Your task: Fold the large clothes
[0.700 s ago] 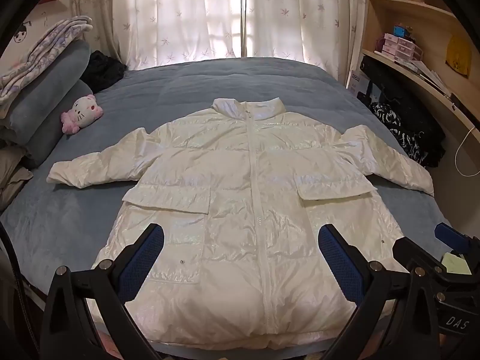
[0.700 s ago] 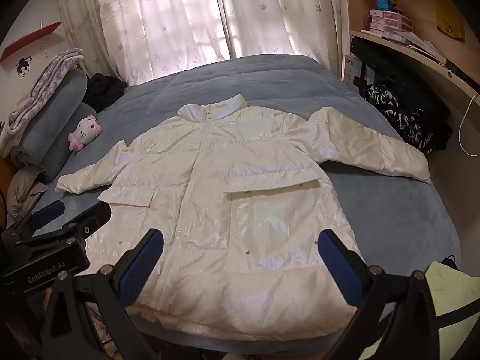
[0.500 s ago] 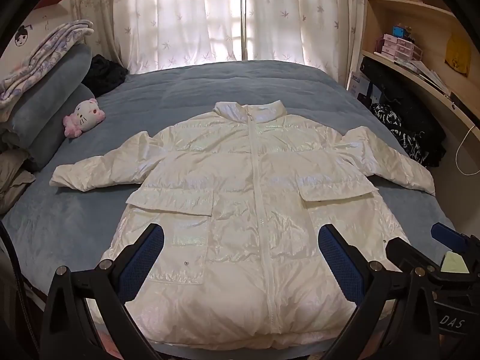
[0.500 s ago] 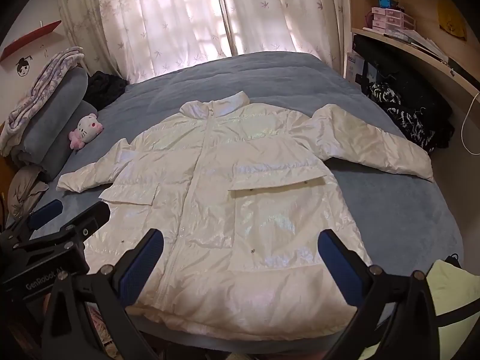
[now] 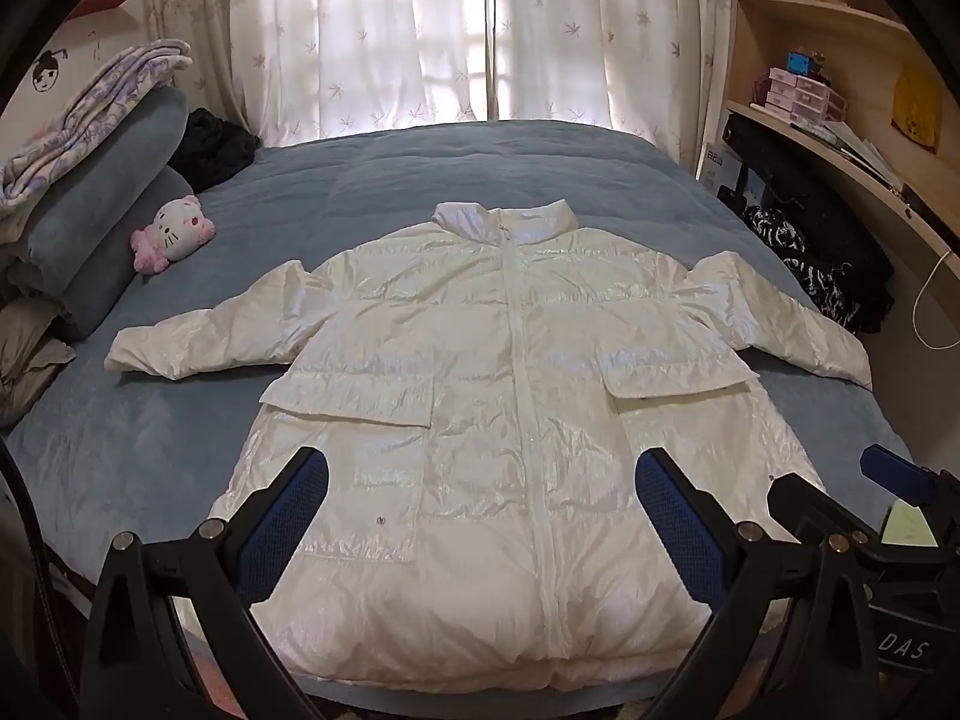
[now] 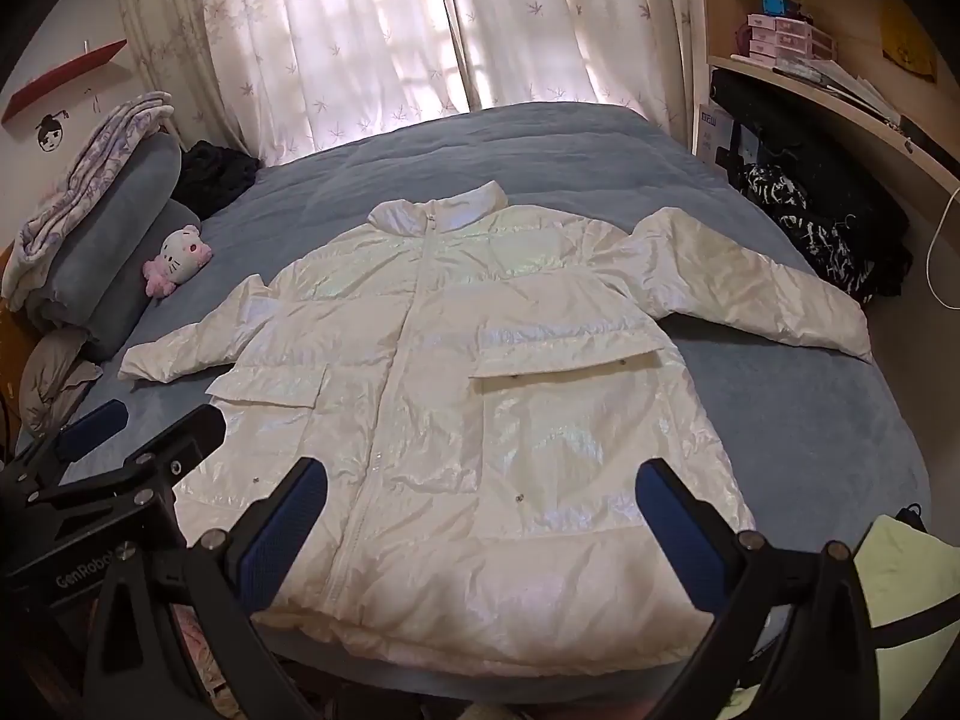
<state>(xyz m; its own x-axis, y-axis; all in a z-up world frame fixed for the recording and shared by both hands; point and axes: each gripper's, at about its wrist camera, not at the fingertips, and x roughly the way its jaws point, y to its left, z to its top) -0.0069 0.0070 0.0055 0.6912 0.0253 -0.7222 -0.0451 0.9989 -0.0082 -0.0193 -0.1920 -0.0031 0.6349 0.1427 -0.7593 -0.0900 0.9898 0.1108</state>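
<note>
Puffer jacket (image 5: 510,420) spread flat on bed (image 5: 480,168), unfolded
Left gripper (image 5: 480,534) and right gripper (image 6: 480,534) hover over its hem, jaws spread, empty; best start with the sleeves.

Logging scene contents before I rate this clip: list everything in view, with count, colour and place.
jacket: one, glossy white, spread flat front-up on the bed, sleeves out to both sides, zipped.
bed: one, blue-grey cover, under the jacket.
plush toy: one, white and pink, on the bed by the pillows.
pillows: stacked, blue-grey, at the left edge.
folded blanket: one, pale patterned, on top of the pillows.
dark clothing: one heap, black, far left corner of the bed.
curtains: white, leaf print, behind the bed.
shelves: wooden, right wall, with boxes and papers.
left tool: black with blue pads, open, above the hem.
right tool: same, open, holding nothing.
</note>
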